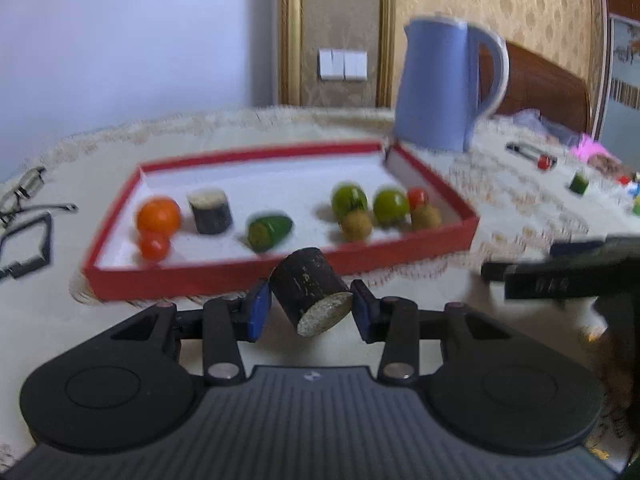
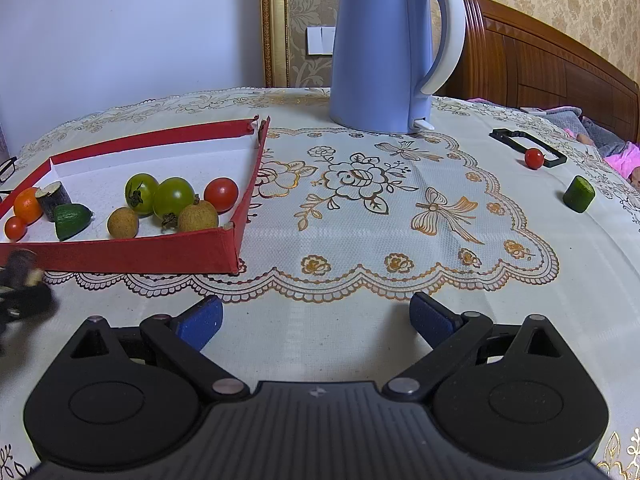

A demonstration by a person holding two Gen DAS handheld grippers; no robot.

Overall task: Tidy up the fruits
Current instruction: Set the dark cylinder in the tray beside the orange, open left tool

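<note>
My left gripper (image 1: 308, 312) is shut on a dark sugarcane piece (image 1: 310, 290), held tilted just in front of the red tray (image 1: 208, 276); it shows blurred in the right wrist view (image 2: 22, 266). The tray (image 2: 120, 252) holds an orange (image 2: 27, 205), another dark cane piece (image 2: 54, 200), a cucumber piece (image 2: 72, 220), green tomatoes (image 2: 173, 197), red tomatoes (image 2: 221, 194) and brown longans (image 2: 198, 217). My right gripper (image 2: 316, 320) is open and empty over the tablecloth. A red tomato (image 2: 534, 158) and a cucumber piece (image 2: 579, 194) lie loose at the far right.
A blue kettle (image 2: 384, 48) stands behind the tray's right corner. A black frame (image 2: 524, 142) lies by the loose tomato. Glasses (image 1: 24, 192) and another black frame (image 1: 28, 244) lie left of the tray. A bed and headboard are beyond the table.
</note>
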